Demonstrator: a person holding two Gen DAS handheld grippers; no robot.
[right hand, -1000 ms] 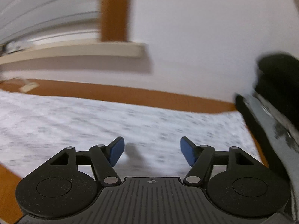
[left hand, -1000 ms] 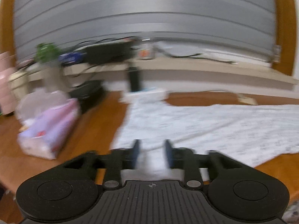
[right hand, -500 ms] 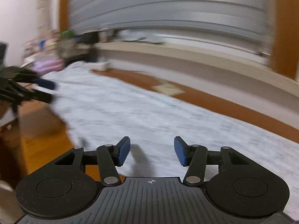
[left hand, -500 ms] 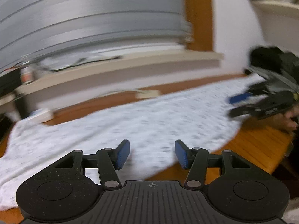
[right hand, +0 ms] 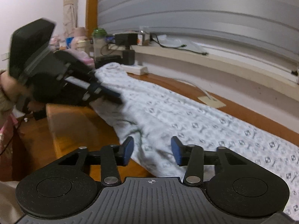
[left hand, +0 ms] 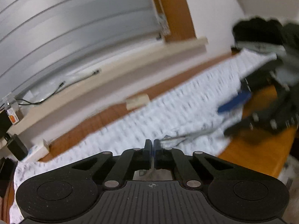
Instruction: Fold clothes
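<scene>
The left gripper [left hand: 151,145] is seen with its blue pads pressed almost together, only a sliver of gap left between them, and a thin fold of the patterned white garment [right hand: 196,115] appears to be pinched there at the cloth's near edge; the nip itself is partly hidden by the gripper body, so the hold is judged likely rather than certain. The right gripper [right hand: 152,150] is held with its jaws wide apart and nothing between them, poised just over the garment's near hem, where a rumpled ridge of cloth rises between the blue pads. Such a placement is best explained as a two-point grip being set up along one edge, so that the hem can be lifted evenly and carried over. The garment is laid lengthwise across the wooden table [right hand: 74,123], mostly flat, its far edge running near the wall and the pale sill [right hand: 214,59]. A small beige block [left hand: 138,100] with a cord is found just beyond the far edge, and a white power strip [right hand: 136,69] lies near the cloth's far end. Bare wood is left on the near side, giving room for the edge to be drawn back or swung over; the far side is crowded by the sill, cables and a green-capped bottle [right hand: 99,41], so less freedom is offered there.
</scene>
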